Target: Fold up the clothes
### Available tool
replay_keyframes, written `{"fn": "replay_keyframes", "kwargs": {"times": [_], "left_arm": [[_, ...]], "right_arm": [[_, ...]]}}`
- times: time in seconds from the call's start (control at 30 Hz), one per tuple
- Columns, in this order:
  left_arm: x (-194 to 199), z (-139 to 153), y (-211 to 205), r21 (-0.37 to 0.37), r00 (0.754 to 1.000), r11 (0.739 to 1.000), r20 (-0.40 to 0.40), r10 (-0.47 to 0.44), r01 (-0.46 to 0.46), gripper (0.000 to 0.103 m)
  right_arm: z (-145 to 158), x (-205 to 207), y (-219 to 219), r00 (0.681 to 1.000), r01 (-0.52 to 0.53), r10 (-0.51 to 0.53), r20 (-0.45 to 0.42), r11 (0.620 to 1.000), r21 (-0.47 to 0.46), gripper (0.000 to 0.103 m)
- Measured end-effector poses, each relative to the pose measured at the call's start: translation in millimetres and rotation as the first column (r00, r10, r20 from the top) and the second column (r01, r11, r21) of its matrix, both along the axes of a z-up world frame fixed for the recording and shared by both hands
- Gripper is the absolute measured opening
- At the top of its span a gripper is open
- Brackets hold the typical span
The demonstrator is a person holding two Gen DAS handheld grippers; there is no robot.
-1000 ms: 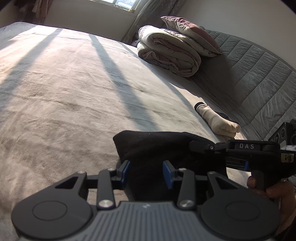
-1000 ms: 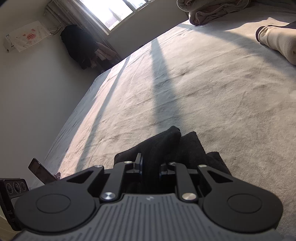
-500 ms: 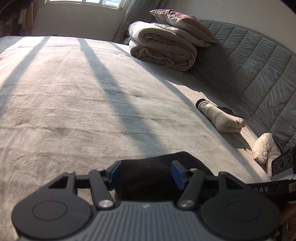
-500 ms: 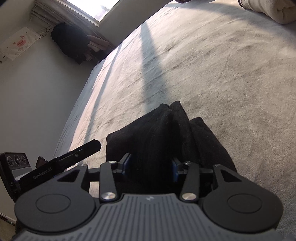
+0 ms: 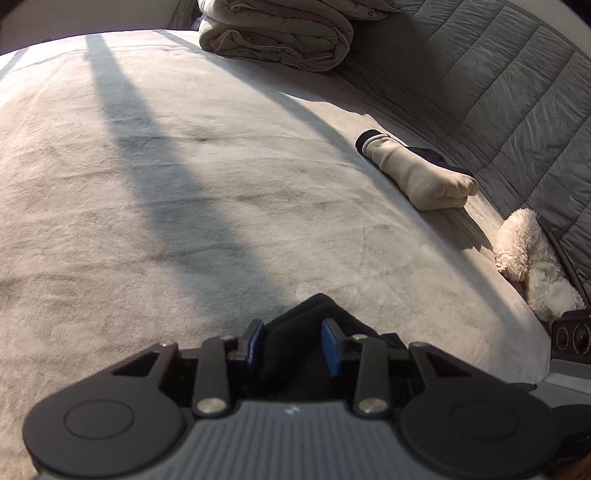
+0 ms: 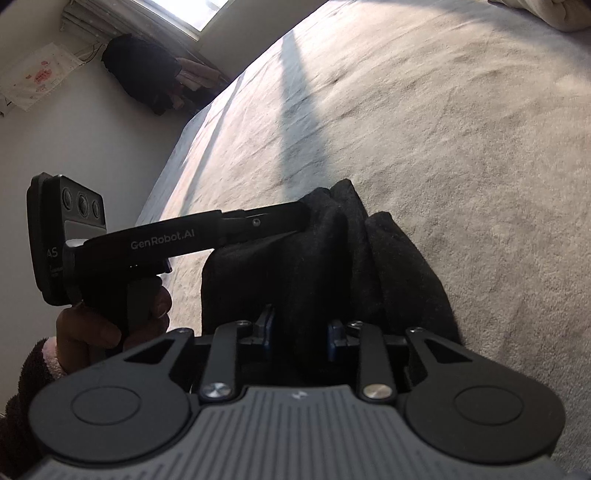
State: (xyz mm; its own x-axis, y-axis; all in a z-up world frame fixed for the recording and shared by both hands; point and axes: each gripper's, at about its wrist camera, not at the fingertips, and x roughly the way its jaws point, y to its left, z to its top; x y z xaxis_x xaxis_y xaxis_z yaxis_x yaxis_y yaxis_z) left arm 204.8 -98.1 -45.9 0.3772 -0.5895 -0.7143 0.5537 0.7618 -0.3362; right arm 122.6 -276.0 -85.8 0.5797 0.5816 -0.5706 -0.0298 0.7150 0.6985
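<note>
I have the black garment (image 6: 332, 266) bunched between both tongs, low in the middle of each frame, over the grey bedspread (image 5: 184, 166). In the left wrist view my left gripper (image 5: 291, 345) has its blue pads set a little apart with dark cloth filling the gap between them; I judge it clamped on a fold of the garment, though the contact itself sits in shadow. In the right wrist view my right gripper (image 6: 301, 334) likewise has cloth packed between its pads, so I take it as gripping too. The left tool reaches in from the left of that frame, my left hand (image 6: 110, 317) on its handle, its tip meeting the upper edge of the garment.

The cloth stands in several upright pleats, gathered, not flat. I judge this a mid-fold hold: either bringing one part over another or lifting a folded bundle to set it down. The frames do not settle which.

A rolled cream garment (image 5: 417, 173) lies at centre right by the quilted headboard (image 5: 517, 74), a fluffy white toy (image 5: 528, 258) below it, a folded duvet (image 5: 280, 33) at the top.

Whatever comes next needs both grips kept even so the pleats do not slip out.
</note>
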Motion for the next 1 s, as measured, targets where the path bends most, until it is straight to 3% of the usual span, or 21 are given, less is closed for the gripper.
{"fn": "replay_keyframes", "kwargs": {"times": [0.03, 0.13, 0.4, 0.6, 0.7, 0.77, 0.9, 0.97, 1.0], "left_arm": [[-2, 1, 1, -0.007, 1.0, 1.0, 0.007, 0.007, -0.007, 0.011], [-7, 3, 12, -0.068, 0.998, 0.997, 0.032, 0.048, -0.046, 0.006], [-17, 5, 9, -0.17, 0.989, 0.979, 0.079, 0.125, -0.11, 0.005], [-24, 7, 6, -0.245, 0.977, 0.957, 0.108, 0.184, -0.153, 0.005], [-25, -2, -5, -0.201, 0.973, 0.964, 0.121, 0.199, -0.172, 0.006], [-25, -12, -10, -0.171, 0.97, 0.967, 0.12, 0.212, -0.19, 0.007], [-31, -21, -14, -0.133, 0.958, 0.967, 0.158, 0.238, -0.219, 0.022], [-43, -13, -5, -0.175, 0.931, 0.949, 0.214, 0.295, -0.261, 0.042], [-49, -9, -1, -0.197, 0.915, 0.939, 0.24, 0.323, -0.28, 0.045]], "right_arm": [[-1, 0, -1, 1.0, -0.001, 0.001, -0.002, 1.0, 0.002, 0.021], [1, -2, -3, 1.0, -0.006, 0.006, -0.004, 1.0, 0.017, 0.02], [16, -12, -19, 1.0, 0.017, -0.017, 0.004, 0.991, 0.132, 0.017], [24, -15, -40, 0.997, 0.083, -0.082, -0.008, 0.983, 0.162, 0.017], [22, -14, -49, 0.993, 0.113, -0.109, -0.036, 0.983, 0.147, 0.017], [21, -13, -52, 0.991, 0.121, -0.116, -0.061, 0.989, 0.09, 0.019], [23, -15, -55, 0.99, 0.128, -0.129, -0.052, 0.992, -0.012, 0.023], [28, -17, -56, 0.99, 0.137, -0.137, -0.024, 0.99, -0.034, 0.025], [32, -18, -57, 0.99, 0.143, -0.144, -0.006, 0.988, -0.054, 0.026]]}}
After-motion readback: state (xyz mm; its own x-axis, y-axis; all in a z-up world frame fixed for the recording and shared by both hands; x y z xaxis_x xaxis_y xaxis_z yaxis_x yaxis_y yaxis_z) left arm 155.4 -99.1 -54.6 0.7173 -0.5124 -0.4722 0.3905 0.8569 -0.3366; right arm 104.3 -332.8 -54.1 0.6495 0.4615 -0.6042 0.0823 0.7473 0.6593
